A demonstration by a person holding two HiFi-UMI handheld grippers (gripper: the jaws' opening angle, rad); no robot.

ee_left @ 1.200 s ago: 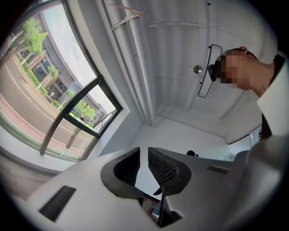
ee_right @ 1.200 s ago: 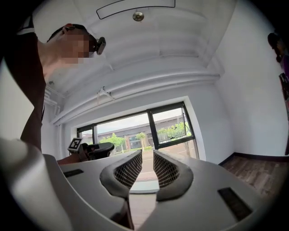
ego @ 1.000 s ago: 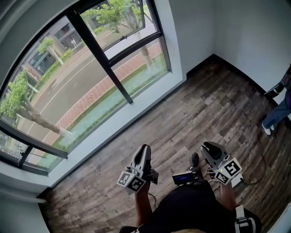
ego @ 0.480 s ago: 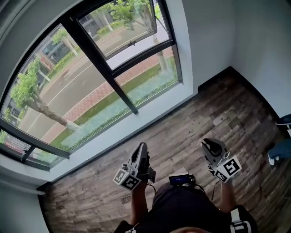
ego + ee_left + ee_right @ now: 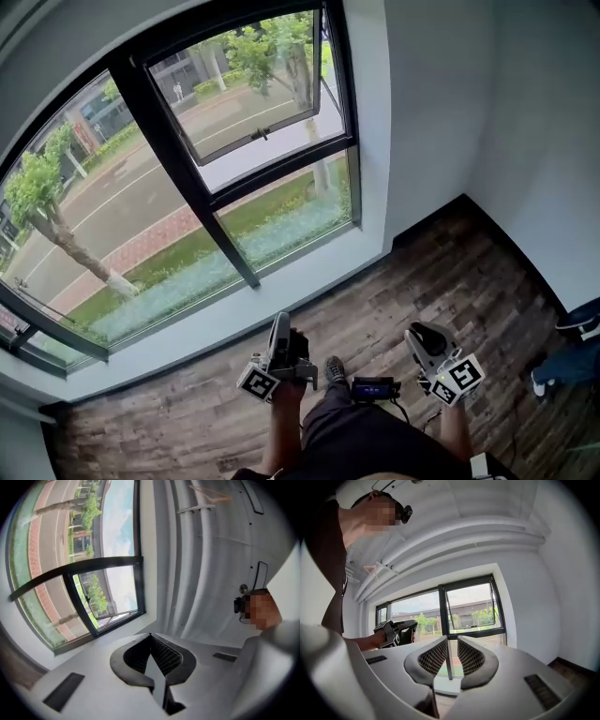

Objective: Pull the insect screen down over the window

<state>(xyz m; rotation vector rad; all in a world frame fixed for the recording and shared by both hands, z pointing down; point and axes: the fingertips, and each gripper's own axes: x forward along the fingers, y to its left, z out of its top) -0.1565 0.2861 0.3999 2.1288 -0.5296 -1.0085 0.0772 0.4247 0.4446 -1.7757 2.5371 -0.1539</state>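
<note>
The black-framed window (image 5: 187,178) fills the far wall, and its upper right sash (image 5: 248,89) is tilted open outward. No insect screen can be made out in any view. My left gripper (image 5: 280,321) is held low in front of the sill, pointing up at the window (image 5: 105,597). Its jaws have just been closing and its tips (image 5: 150,635) now meet with nothing between them. My right gripper (image 5: 419,330) is held level to the right. A narrow gap stands between its pads (image 5: 433,658), and only the window (image 5: 471,609) shows through it.
A white sill (image 5: 187,328) runs below the glass above a dark wood floor (image 5: 450,272). White walls (image 5: 487,112) form a corner at the right. Another person's leg and shoe (image 5: 562,361) stand at the right edge. A small device (image 5: 373,387) hangs at my waist.
Both grippers and the head view have moved closer to the window wall. The left gripper has rolled and its jaws have drawn together. The other person's leg has slid toward the right edge.
</note>
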